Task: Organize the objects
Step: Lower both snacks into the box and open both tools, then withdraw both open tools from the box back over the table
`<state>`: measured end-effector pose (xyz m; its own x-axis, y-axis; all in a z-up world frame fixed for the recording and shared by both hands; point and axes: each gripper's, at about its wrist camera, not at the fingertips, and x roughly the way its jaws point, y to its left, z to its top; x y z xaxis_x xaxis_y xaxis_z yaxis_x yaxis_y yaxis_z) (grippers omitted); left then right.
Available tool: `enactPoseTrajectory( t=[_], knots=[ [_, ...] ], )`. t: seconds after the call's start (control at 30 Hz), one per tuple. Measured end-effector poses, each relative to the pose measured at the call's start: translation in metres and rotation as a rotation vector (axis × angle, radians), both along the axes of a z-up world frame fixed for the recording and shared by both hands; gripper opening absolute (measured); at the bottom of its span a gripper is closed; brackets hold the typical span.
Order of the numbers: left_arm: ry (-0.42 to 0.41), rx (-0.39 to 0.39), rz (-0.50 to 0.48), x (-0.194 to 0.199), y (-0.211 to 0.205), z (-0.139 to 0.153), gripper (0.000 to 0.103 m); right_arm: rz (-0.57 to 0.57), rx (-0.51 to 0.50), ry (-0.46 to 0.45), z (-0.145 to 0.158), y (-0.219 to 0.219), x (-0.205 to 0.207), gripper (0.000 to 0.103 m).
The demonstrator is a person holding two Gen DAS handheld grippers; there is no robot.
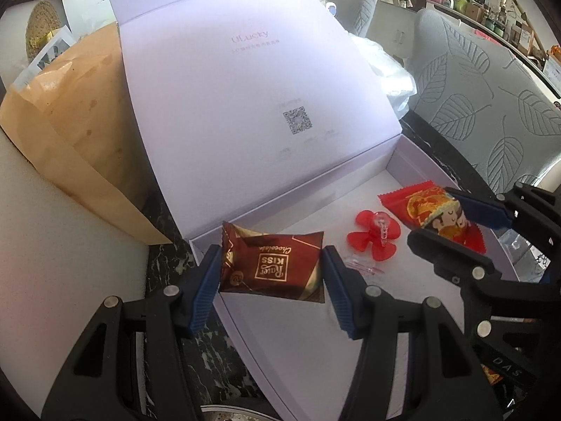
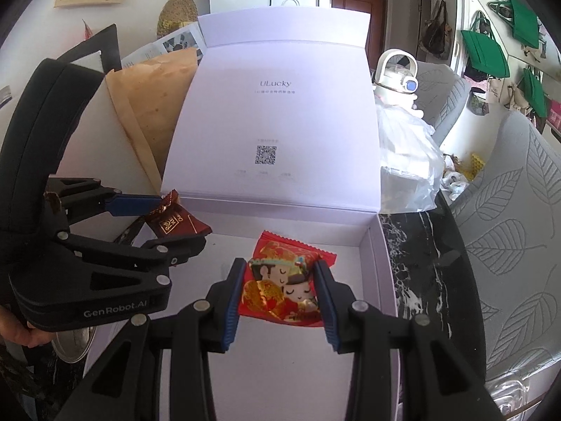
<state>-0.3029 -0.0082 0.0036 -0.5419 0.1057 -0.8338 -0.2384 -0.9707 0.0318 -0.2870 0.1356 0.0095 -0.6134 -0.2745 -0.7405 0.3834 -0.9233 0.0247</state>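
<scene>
Left claw of mine: pinching brown foil "Raier KISS Chocolate" sachet, long axis crosswise, over white "uLucky" gift box. Red plastic flower lies inside. Right claw: pinching red wedding-couple candy packet, tilted, above box floor.

Box: on the table, lid raised behind.
Flower clip: inside the box.
Paper bag: left of the lid.
Plastic bag: right of the lid.
</scene>
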Motion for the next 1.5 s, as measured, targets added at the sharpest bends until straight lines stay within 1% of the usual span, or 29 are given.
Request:
enactPoseTrajectory(
  t=[0.13, 0.27, 0.5, 0.7, 0.83, 1.03, 1.17, 1.37, 1.5],
  knots=[
    [-0.028, 0.022, -0.008, -0.004, -0.001, -0.006, 0.056, -0.006, 0.009, -0.008, -0.005, -0.001, -0.005, 0.039],
    [-0.049, 0.008, -0.007, -0.01, 0.0, -0.011, 0.056, -0.024, 0.023, -0.003, -0.007, -0.002, -0.007, 0.039],
    [-0.06, 0.01, -0.011, -0.013, 0.004, -0.017, 0.056, -0.036, 0.036, -0.013, -0.009, -0.003, -0.013, 0.039],
    [-0.049, 0.016, 0.008, -0.014, 0.006, -0.014, 0.059, -0.063, 0.031, -0.01, -0.002, 0.002, -0.013, 0.04],
    [-0.039, -0.003, 0.016, -0.012, 0.009, -0.005, 0.063, -0.071, 0.031, 0.008, 0.008, 0.005, -0.006, 0.04],
    [-0.003, -0.009, 0.041, -0.004, 0.011, 0.013, 0.069, -0.093, 0.03, 0.051, 0.028, 0.011, 0.008, 0.04],
    [0.022, -0.007, 0.054, 0.003, 0.011, 0.028, 0.073, -0.103, 0.028, 0.083, 0.045, 0.015, 0.02, 0.049],
    [0.058, 0.013, 0.074, 0.019, 0.005, 0.052, 0.078, -0.121, 0.02, 0.124, 0.068, 0.022, 0.039, 0.05],
    [0.087, 0.016, 0.087, 0.032, 0.002, 0.068, 0.078, -0.129, 0.018, 0.145, 0.083, 0.026, 0.053, 0.05]
  ],
)
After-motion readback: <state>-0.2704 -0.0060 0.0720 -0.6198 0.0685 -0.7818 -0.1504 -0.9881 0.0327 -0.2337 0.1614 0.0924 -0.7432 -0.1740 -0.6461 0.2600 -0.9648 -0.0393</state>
